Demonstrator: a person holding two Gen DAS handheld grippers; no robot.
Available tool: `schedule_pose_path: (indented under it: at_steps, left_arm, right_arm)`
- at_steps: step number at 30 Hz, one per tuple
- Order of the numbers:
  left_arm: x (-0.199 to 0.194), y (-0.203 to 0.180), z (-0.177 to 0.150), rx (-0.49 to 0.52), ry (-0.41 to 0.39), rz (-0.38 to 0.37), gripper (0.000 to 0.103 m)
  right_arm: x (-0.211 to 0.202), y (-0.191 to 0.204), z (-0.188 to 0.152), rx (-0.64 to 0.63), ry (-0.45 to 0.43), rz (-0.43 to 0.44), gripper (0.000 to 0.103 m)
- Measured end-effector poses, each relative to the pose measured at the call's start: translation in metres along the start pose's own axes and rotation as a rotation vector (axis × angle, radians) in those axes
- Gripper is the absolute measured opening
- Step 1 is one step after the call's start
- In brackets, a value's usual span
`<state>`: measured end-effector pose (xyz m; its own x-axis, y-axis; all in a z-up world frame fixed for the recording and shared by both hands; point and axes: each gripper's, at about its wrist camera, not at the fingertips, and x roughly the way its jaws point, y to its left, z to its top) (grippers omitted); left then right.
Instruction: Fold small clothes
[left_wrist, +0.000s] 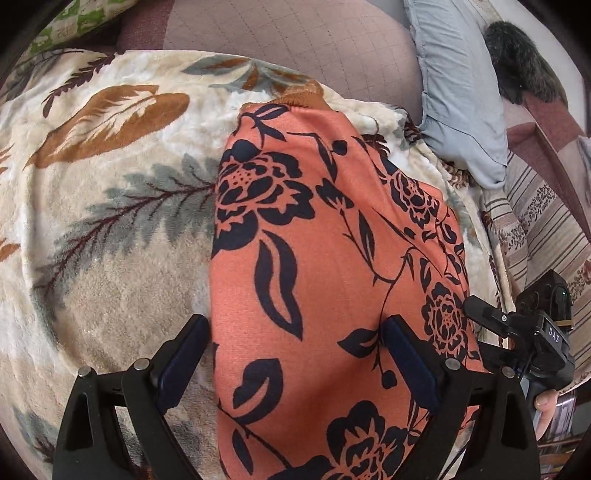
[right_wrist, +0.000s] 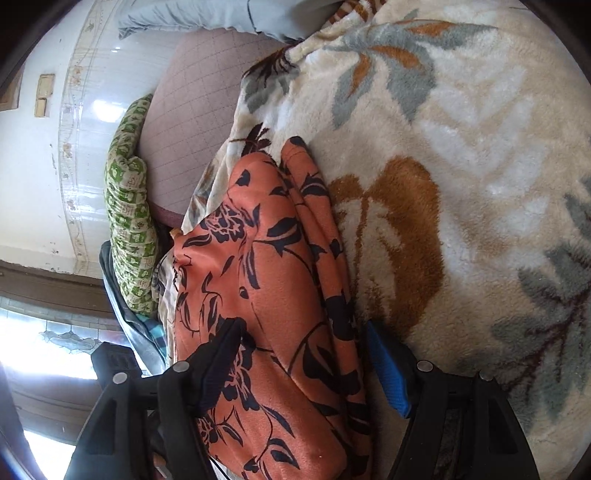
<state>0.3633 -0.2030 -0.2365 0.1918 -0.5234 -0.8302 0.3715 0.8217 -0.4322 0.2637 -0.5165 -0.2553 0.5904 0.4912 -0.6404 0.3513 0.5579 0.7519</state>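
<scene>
left gripper (left_wrist: 295, 339) spread, orange floral garment (left_wrist: 317, 258) beneath | right gripper (right_wrist: 301, 350) spread astride its folded edge | I'd pinch both layers together — lift evenly

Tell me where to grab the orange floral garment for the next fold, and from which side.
Grip the orange floral garment at its near edge, coming in low from the near side. It lies as a long folded strip on the leaf-print blanket, so lifting that end towards the far brown-trimmed end would probably halve it. The left gripper already straddles it, jaws open.
</scene>
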Motion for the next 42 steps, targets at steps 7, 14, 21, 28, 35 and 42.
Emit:
schedule_pose_path:
  at_steps: [7, 14, 21, 28, 35, 42]
  left_arm:
    - [-0.004, -0.013, -0.005, 0.056, -0.025, 0.058, 0.063]
    - [-0.027, -0.018, -0.007, 0.081, -0.051, 0.098, 0.041]
    - [-0.083, -0.009, -0.019, 0.064, -0.112, 0.152, 0.041]
    - [-0.108, 0.031, -0.041, 0.029, -0.117, 0.289, 0.050]
    - [-0.109, 0.047, -0.060, 0.050, -0.125, 0.467, 0.072]
    - [-0.219, -0.008, -0.087, 0.220, -0.401, 0.638, 0.082]
  right_arm:
    - [0.010, 0.021, -0.011, -0.098, -0.021, -0.081, 0.039]
    - [-0.001, 0.051, -0.021, -0.200, -0.087, -0.138, 0.032]
    - [-0.015, 0.095, -0.037, -0.311, -0.117, -0.073, 0.030]
    - [0.018, 0.117, -0.068, -0.300, -0.027, 0.015, 0.030]
    - [0.057, 0.103, -0.083, -0.306, 0.046, -0.208, 0.062]
    - [-0.019, 0.139, -0.112, -0.480, -0.178, -0.191, 0.062]
